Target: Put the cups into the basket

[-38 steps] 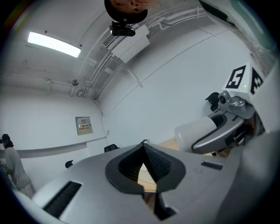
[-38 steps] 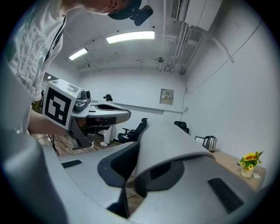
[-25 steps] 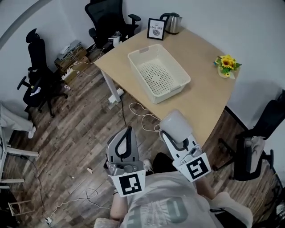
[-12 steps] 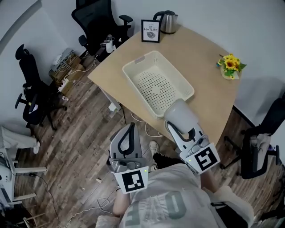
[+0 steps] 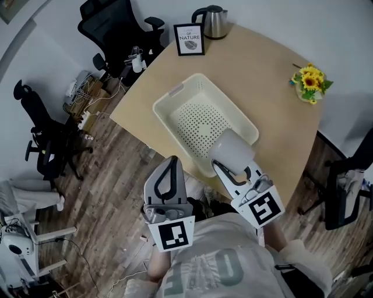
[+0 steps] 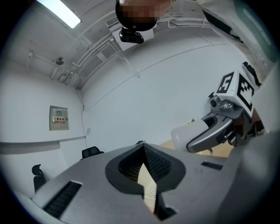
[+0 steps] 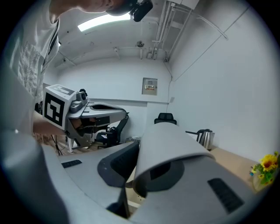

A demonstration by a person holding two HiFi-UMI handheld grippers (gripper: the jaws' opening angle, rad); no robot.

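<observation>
Floor (image 5: 99, 174) at left holds chairs (image 5: 44, 134); the left gripper (image 5: 170, 166), closed and empty, hangs above it. On the surface (image 5: 274, 93) sits the basket (image 5: 169, 110), with frame (image 5: 189, 39) and kettle (image 5: 211, 14) beyond. The right gripper (image 5: 230, 164) clamps a cup (image 5: 232, 150) over the basket's near rim. Flowers (image 5: 311, 78) stand far right.

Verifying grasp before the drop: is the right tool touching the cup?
Touching. The right gripper view shows the right tool with its jaws closed on the wall of the cup, with no gap between pads and wall.

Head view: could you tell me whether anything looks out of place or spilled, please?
Nothing stands out: the basket sits upright and empty on the table, and the cup in the right gripper looks intact.
</observation>
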